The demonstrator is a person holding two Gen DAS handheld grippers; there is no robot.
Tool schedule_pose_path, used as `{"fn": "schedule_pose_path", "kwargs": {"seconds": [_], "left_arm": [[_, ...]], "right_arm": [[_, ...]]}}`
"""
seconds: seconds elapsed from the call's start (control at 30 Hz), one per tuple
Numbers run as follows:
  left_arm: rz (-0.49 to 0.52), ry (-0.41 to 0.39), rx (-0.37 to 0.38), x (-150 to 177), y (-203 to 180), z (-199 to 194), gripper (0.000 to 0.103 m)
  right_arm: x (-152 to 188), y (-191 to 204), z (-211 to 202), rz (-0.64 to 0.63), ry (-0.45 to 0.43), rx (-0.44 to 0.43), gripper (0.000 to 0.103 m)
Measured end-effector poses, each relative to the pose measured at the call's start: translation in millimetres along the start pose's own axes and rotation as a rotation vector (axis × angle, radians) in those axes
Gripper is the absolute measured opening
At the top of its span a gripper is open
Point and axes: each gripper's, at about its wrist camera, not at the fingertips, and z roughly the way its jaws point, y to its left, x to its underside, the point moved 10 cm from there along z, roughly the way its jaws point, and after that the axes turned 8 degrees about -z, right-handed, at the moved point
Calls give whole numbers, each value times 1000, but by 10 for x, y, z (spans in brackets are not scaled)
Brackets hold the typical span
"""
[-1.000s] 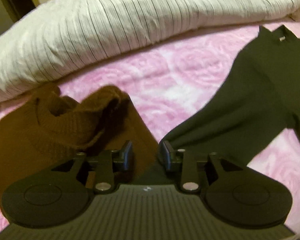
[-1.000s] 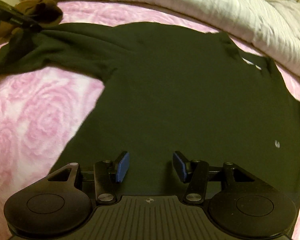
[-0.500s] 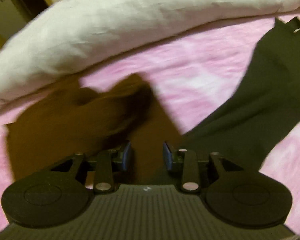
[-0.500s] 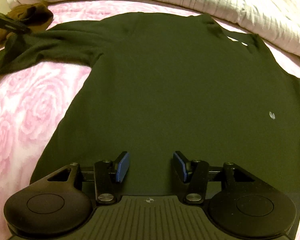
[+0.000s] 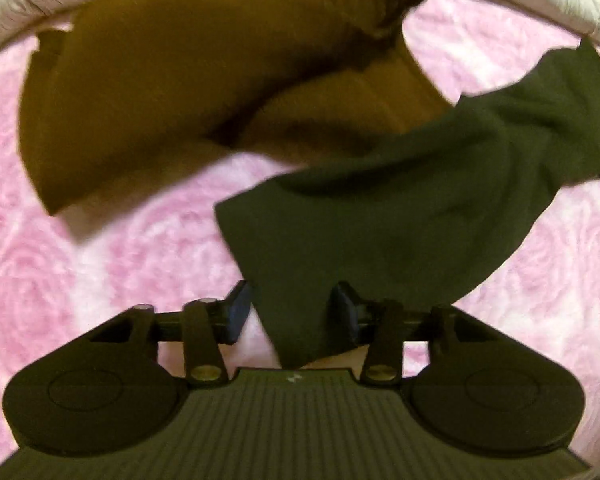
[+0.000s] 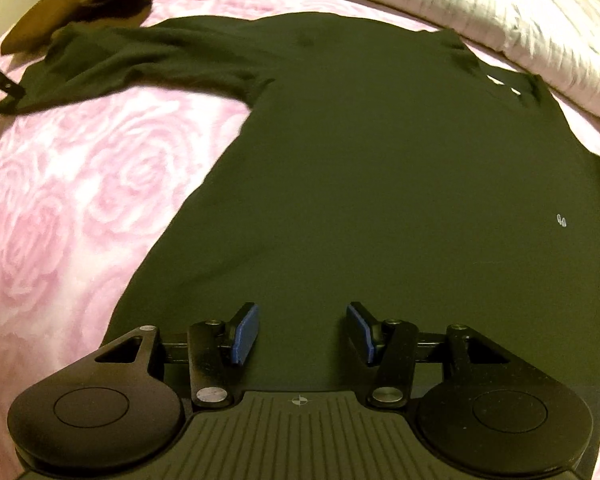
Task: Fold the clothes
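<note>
A dark green long-sleeved shirt (image 6: 380, 168) lies spread flat on the pink rose blanket (image 6: 80, 184). Its left sleeve (image 6: 140, 64) stretches out to the side. My right gripper (image 6: 302, 328) is open just above the shirt's bottom hem, with nothing between its blue pads. In the left wrist view the sleeve's end (image 5: 380, 232) lies between the fingers of my left gripper (image 5: 292, 312), whose jaws stand apart and do not pinch the cloth. The view there is blurred. A brown knitted sweater (image 5: 180, 92) lies crumpled beyond the sleeve.
A white striped duvet (image 6: 500, 12) is heaped along the far side of the bed, behind the shirt's collar. The brown sweater (image 6: 76, 4) sits at the far left corner. Bare pink blanket (image 5: 100, 280) spreads to the left of the sleeve.
The left gripper has drawn back and tipped downward, so the sleeve's end now lies between its fingers, which stand wider apart. The right gripper has barely moved over the hem.
</note>
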Motion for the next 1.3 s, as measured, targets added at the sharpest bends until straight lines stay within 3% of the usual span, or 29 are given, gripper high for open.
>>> {"fn": "schedule_pose_path", "kwargs": {"seconds": [0.03,0.13,0.2,0.3,0.43,0.57,0.67,0.73,0.83,0.9,0.93,1.0,1.07,1.17,1.23,1.3], "left_arm": [[5,-8,1,-8,-9,-14,8],[-32,-26,-23,20,124,-154,8],[-63,-38,-41,45,231,-258,8],[-29,11,-42,118,238,-292,15],[-60,-94,-97,-74,411,-550,23],[233,-186,-132,-362,164,-573,33],[443,-209,-69,-510,-201,-443,37],[597,-230,-82,-570,-406,-301,40],[876,-239,-137,-565,-621,11,41],[953,-260,-188,-624,-682,147,30],[951,-270,-207,-687,-684,195,16],[910,-286,-217,-833,-624,204,15],[884,-335,-278,-1017,-423,112,14],[847,-372,-435,-1282,120,-56,14],[820,-353,-556,-1402,503,-130,14],[774,-335,-628,-1472,739,-166,14]], "right_arm": [[10,26,-10,-7,1,6,53],[39,68,-60,-13,5,28,53],[22,101,-100,-11,2,33,53],[-27,164,-163,-8,-8,36,53],[-92,246,-246,-4,-21,39,53],[-180,336,-294,-17,-40,38,53],[-187,365,-266,-9,-27,39,53],[-162,351,-247,3,-18,45,53],[-104,306,-219,29,-1,60,53],[-44,256,-194,52,15,71,53],[-16,233,-178,61,24,76,53],[36,193,-138,74,46,82,53],[80,157,-101,83,65,88,53],[68,129,-88,68,66,94,53],[28,117,-68,63,62,96,53],[-29,110,-43,66,57,94,53]]}}
